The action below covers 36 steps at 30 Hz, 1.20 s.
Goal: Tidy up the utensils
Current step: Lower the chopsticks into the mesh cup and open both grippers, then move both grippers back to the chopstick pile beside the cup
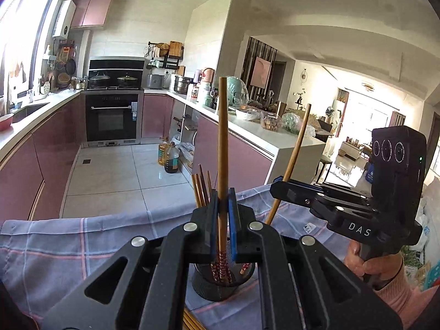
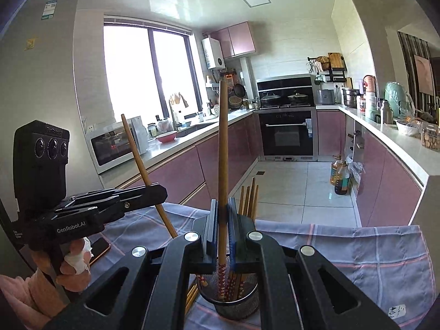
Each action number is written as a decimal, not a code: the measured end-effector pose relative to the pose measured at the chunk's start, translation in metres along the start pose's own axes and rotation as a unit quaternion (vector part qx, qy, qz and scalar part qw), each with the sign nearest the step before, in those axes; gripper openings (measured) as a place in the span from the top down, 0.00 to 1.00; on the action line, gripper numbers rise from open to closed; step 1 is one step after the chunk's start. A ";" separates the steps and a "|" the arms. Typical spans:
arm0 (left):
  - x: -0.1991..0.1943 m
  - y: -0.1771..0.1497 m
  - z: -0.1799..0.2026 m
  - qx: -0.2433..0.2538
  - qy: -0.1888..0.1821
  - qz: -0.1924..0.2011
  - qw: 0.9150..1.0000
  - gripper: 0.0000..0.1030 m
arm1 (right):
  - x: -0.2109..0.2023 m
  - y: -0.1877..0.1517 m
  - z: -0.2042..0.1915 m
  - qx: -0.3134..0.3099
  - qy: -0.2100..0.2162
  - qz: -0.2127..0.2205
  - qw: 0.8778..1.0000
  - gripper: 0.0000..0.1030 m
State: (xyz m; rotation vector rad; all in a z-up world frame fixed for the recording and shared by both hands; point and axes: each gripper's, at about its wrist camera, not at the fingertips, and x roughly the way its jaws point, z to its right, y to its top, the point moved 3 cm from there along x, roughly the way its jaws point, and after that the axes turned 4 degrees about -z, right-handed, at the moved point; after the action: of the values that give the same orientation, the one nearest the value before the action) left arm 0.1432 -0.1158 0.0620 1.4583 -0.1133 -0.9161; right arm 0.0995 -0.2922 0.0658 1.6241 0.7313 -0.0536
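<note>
A checked cloth (image 1: 82,236) spreads under both grippers. Directly below the left gripper (image 1: 223,214) stands a mesh cup (image 1: 217,280) with chopsticks in it. That gripper's jaws pinch one chopstick (image 1: 222,137) upright, its patterned end down in the cup. To its right, the right gripper (image 2: 223,220) clamps a second chopstick (image 2: 223,151) over the same cup.

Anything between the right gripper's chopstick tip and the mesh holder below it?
Nothing. In the right wrist view, the chopstick clamped in the right gripper already reaches into the holder, its patterned end among the other chopsticks.
</note>
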 end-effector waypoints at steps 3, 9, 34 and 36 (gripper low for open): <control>0.016 -0.005 0.003 0.005 0.008 -0.019 1.000 0.93 | 0.012 -0.007 0.003 0.005 -0.002 -0.016 1.000 0.94; 0.042 -0.026 0.003 0.019 0.012 -0.077 0.997 0.93 | 0.036 -0.024 0.006 0.010 -0.001 -0.070 0.998 0.94; 0.070 -0.046 -0.019 0.007 0.020 -0.118 0.993 0.89 | 0.076 -0.042 0.009 0.036 -0.002 -0.128 0.991 0.93; 0.061 -0.047 -0.018 0.006 0.021 -0.109 0.994 0.83 | 0.071 -0.045 0.006 0.034 0.005 -0.124 0.992 0.91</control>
State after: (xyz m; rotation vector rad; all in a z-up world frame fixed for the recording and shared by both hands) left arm 0.1735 -0.1303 -0.0102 1.5199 0.0723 -1.0617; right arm 0.1368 -0.2669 -0.0055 1.5905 0.9453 -0.2523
